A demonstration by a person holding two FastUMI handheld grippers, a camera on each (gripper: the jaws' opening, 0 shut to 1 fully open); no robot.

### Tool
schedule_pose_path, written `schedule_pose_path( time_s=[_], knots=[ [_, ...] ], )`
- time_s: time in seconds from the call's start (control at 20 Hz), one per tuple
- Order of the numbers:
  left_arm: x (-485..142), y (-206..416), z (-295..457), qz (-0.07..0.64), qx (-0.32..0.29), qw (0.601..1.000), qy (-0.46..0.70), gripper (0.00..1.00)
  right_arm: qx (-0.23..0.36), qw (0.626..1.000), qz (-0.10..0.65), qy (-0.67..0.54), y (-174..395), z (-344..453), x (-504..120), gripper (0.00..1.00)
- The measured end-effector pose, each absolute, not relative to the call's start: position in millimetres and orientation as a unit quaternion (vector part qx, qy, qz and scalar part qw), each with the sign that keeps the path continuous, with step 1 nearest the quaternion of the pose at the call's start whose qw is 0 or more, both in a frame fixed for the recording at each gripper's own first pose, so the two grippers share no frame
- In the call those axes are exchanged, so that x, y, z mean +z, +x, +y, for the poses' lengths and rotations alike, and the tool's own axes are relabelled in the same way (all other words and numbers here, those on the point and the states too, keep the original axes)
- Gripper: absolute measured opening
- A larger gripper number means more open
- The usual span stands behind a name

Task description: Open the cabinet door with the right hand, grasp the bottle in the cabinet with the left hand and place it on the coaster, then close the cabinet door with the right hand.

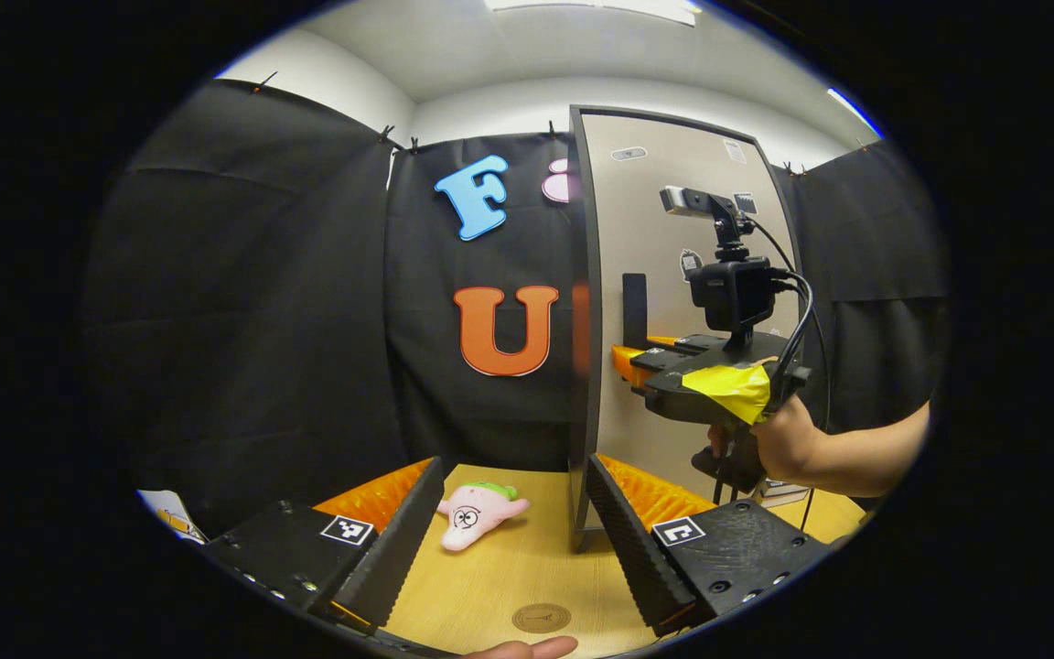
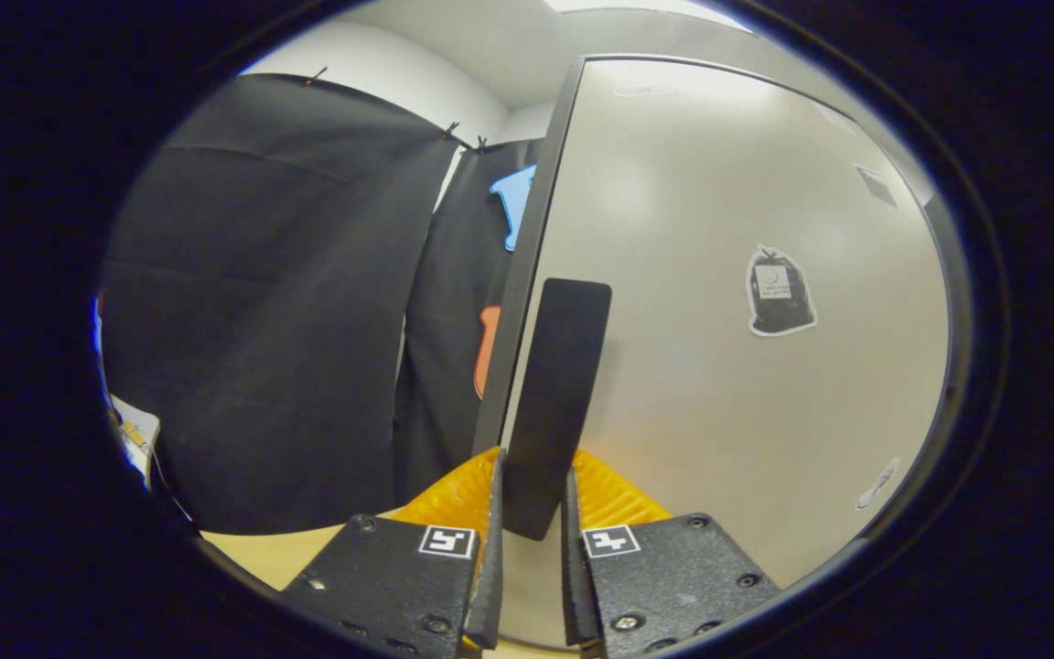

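Note:
The cabinet door is a pale panel in a dark frame, standing on the wooden table; I see no gap at its edge and nothing of the inside. My right gripper is shut on the door's black vertical handle, one finger on each side. From the left gripper view the right gripper sits at the handle, held by a hand. My left gripper hangs open and holds nothing, low over the table in front of the cabinet's left edge. A round brown coaster lies on the table between its fingers.
A pink plush toy with a green patch lies on the table left of the cabinet. A fingertip shows at the bottom edge near the coaster. Black cloth walls stand behind and to the left. A paper sheet sits far left.

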State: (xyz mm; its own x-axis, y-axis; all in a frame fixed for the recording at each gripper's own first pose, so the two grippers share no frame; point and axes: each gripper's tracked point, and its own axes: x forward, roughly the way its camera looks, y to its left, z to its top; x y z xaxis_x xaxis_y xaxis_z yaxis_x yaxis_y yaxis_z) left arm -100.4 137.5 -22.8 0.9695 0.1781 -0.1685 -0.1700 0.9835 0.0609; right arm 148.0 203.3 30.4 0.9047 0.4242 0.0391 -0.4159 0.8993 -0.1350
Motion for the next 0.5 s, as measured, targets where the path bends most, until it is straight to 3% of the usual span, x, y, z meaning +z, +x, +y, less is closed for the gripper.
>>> schedule_pose_path(
  time_s=[0.5],
  knots=[
    [-32.5,-99.7,135.9,0.081,0.078,0.994,0.005,0.95,0.252,0.967,-0.003,-0.036,122.9,201.9,30.0,0.23]
  ],
)
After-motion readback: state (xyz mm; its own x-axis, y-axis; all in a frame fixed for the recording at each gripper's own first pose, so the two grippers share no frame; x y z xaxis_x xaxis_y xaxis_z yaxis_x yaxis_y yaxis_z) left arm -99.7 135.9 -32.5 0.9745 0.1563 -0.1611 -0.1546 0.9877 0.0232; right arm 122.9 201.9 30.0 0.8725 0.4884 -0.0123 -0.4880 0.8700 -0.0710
